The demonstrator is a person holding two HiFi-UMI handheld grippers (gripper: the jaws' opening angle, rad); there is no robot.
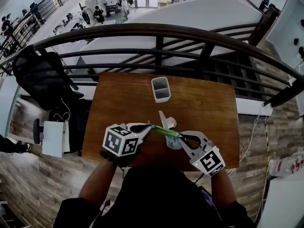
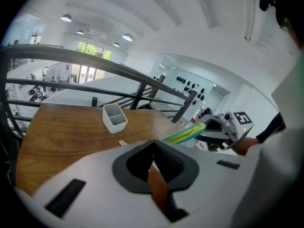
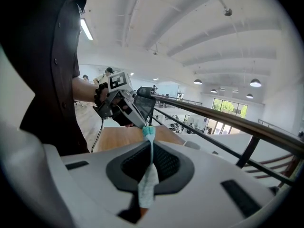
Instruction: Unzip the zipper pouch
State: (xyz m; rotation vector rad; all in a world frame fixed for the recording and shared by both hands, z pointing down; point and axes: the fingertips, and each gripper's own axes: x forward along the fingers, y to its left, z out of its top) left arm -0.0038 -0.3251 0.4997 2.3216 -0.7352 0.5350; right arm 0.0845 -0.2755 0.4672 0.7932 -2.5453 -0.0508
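1. Green-and-yellow striped zipper pouch (image 1: 164, 131) hangs in the air over the near edge of the wooden table (image 1: 118, 103). It is strung between the 2 grippers and does not rest on the wood.
2. Right gripper (image 3: 151, 145): jaws closed tight on the pouch's pale teal end, with the fabric running down the slot between the pads.
3. Left gripper (image 1: 146, 128): jaws closed at the pouch's opposite end, on its top edge. This looks like a grip on the zipper pull, but the pull itself is too small to make out.
4. Step in hand, as I judge it: both ends are held and the slide along the zip is not visibly begun. I cannot tell how far open the zip stands.
5. The next move calls for the right gripper to anchor the fabric while the left draws along the line of the zip. The pouch needs to be taut so the slider does not snag.
6. Outward: a small pale item (image 1: 166, 120) lies on the table just beyond the pouch, unidentified. A white 2-compartment container (image 1: 160, 89) stands farther back, well apart. A dark railing (image 1: 156, 32) runs behind the table.
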